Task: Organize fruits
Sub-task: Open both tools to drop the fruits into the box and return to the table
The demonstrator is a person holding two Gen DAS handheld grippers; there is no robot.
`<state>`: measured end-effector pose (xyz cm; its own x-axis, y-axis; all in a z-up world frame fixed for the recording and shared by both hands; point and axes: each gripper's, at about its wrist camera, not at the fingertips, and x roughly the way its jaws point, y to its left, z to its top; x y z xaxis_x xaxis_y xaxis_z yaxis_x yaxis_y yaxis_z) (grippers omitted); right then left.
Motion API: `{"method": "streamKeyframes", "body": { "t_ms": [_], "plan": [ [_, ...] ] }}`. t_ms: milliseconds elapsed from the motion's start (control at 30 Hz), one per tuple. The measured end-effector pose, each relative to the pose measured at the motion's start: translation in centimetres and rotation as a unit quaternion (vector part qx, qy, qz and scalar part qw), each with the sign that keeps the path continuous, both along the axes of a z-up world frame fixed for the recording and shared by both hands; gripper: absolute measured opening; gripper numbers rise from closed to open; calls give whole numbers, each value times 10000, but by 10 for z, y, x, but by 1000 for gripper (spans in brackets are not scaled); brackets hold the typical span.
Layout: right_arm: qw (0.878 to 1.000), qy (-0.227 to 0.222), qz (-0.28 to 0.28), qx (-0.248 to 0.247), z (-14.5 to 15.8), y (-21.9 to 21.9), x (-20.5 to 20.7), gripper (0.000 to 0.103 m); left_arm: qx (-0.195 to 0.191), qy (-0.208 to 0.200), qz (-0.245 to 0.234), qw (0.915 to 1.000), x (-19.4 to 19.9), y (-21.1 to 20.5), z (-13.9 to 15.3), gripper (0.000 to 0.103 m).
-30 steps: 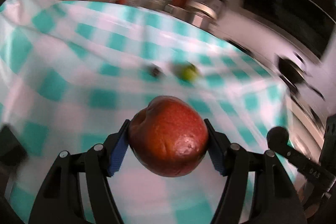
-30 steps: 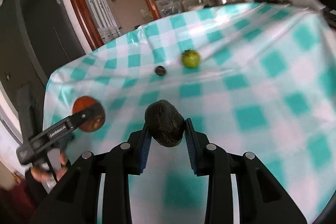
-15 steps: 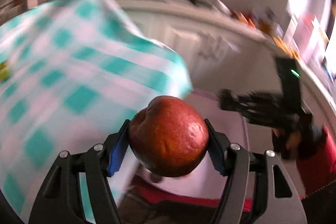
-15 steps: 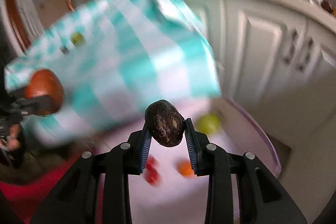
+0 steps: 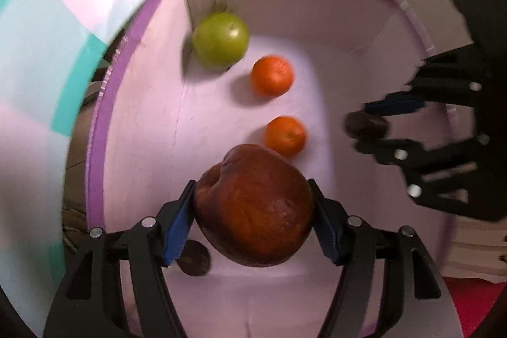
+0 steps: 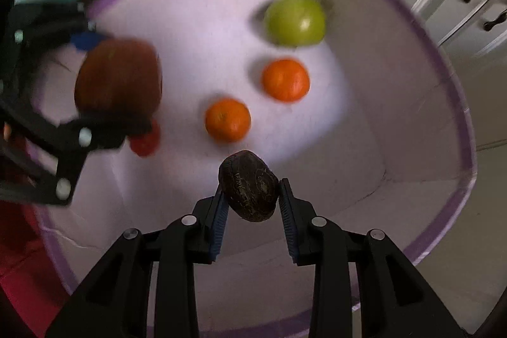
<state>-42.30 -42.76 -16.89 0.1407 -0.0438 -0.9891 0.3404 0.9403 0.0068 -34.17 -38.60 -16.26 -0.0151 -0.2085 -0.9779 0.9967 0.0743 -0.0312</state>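
left gripper (image 5: 252, 217) clamps red apple (image 5: 253, 206) | right gripper (image 6: 252, 200) clamps dark fruit (image 6: 248, 186) | both over purple-rimmed bin (image 5: 95, 148) | lower near floor, release clear of oranges (image 5: 285, 135)

The left gripper (image 5: 252, 208) is held pointing downward with its blue-padded fingers (image 5: 177, 230) clamped on either side of a red apple (image 5: 253, 205), while the right gripper (image 6: 252, 195) is likewise angled down, its fingers (image 6: 286, 205) closed against a dark fruit (image 6: 248, 186).
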Motion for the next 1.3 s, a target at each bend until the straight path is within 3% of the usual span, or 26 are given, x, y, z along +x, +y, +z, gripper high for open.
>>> {"method": "streamKeyframes", "body": {
  "t_ms": [167,267,367,433,467,567,600,700,733,800,900,967,1033,1100,1167,1200,1300],
  "plan": [
    [9993,368,88,-65,-20,8,2,32,383,-277,-102,9988,-1,-4,-28,67],
    [9991,401,106,-54,-24,12,4,32,340,-273,-136,9990,-3,-2,-29,67],
    [9990,429,74,-138,-25,17,6,42,357,-298,-148,9988,-4,3,-29,68],
    [9992,349,36,-186,-18,18,5,57,285,-240,-135,9992,-5,7,-26,68],
    [9995,252,19,-214,-10,19,4,58,214,-179,-92,9996,-6,5,-25,68],
    [9992,-29,-16,-387,22,19,0,63,-167,-138,-66,9997,-5,18,-7,70],
    [9988,-143,-25,-457,34,18,-1,66,-428,-187,-85,9989,-6,22,3,76],
    [9948,-567,-179,-822,81,14,-2,73,-1323,-489,-109,9899,-10,36,44,90],
    [9932,-658,-229,-935,93,11,-4,73,-1568,-794,-54,9844,-9,39,60,90],
    [9860,-996,-312,-1302,126,5,1,77,-1939,-1033,-4,9756,-9,49,84,90],
    [9672,-1905,-550,-1587,179,6,7,87,-2795,-1638,338,9455,0,89,135,93],
    [9588,-2319,-665,-1498,194,12,16,87,-3421,-2087,743,9132,14,126,176,100],
    [9548,-2614,-564,-1298,210,18,33,87,-3803,-2438,1395,8812,49,159,212,102],
    [9529,-2773,-311,-1188,226,34,57,87,-3930,-2471,2003,8628,86,183,238,102],
    [9521,-2831,88,-1152,238,58,84,87,-3953,-2528,2784,8380,137,214,258,102],
    [9514,-2850,194,-1153,235,68,98,87,-3912,-2573,3213,8231,166,231,263,102],
    [9490,-2923,606,-1017,245,100,141,87,-3725,-2765,4034,7887,229,269,264,102]
  ]
}}
